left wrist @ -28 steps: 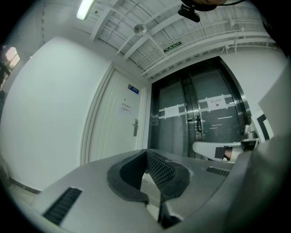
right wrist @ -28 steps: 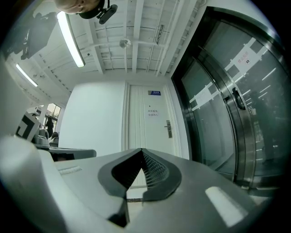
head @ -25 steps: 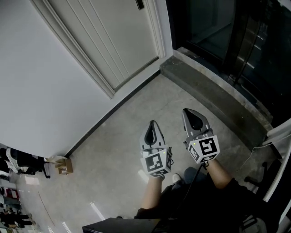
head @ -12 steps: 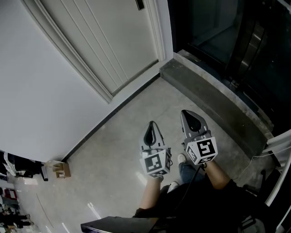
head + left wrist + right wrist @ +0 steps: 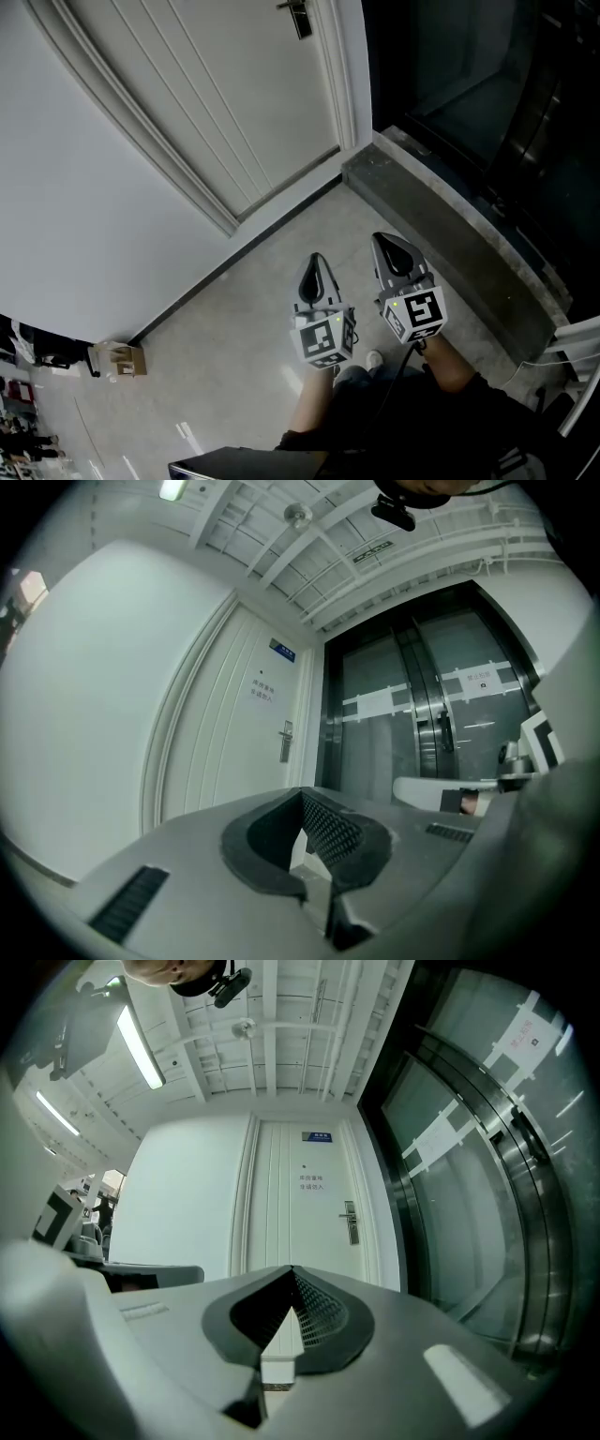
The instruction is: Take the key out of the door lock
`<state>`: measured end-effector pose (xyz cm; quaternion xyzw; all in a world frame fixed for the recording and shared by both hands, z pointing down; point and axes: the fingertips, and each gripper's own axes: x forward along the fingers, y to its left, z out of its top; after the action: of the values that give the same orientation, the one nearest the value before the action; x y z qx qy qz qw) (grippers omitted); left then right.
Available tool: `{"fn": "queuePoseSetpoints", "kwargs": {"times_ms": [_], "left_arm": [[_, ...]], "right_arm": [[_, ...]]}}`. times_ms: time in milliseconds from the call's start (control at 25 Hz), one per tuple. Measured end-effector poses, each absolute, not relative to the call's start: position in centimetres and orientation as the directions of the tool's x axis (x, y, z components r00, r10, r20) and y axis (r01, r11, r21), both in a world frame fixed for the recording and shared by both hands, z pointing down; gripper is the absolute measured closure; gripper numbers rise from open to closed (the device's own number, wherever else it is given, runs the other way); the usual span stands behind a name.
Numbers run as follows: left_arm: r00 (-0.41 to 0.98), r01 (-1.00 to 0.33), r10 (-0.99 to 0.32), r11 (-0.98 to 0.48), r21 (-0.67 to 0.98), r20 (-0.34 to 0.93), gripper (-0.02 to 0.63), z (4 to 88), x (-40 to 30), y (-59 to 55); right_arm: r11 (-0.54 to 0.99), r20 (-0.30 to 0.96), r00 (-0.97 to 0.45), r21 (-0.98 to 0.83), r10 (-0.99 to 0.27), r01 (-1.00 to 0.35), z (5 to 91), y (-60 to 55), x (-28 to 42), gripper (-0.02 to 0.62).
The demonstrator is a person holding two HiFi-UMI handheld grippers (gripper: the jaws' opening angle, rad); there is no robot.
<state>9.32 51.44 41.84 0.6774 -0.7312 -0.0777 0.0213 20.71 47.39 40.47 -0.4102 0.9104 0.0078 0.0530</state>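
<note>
Our left tool (image 5: 316,262) and right tool (image 5: 385,243) hang side by side, jaws together on nothing, over bare concrete floor (image 5: 234,319). Open floor runs ahead to the white door (image 5: 216,84). Its lock (image 5: 299,17) is well apart from us, and the key is too small to make out. A raised concrete step (image 5: 450,234) edges our right.
</note>
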Motion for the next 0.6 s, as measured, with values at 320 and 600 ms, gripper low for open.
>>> {"fn": "queuePoseSetpoints", "kwargs": {"times_ms": [320,600], "left_arm": [[-0.106,-0.982,-0.993,0.095,0.166,-0.059,0.609,42.3,7.0,43.8],[-0.069,-0.988,-0.994,0.056,0.146,-0.084,0.609,42.4,3.6,33.9]], "right_arm": [[0.663,-0.089,-0.659,-0.030,-0.747,-0.748,41.0,39.7,19.0,0.596],[0.647,-0.093,-0.643,-0.028,-0.761,-0.762,41.5,30.2,15.2,0.595]]}}
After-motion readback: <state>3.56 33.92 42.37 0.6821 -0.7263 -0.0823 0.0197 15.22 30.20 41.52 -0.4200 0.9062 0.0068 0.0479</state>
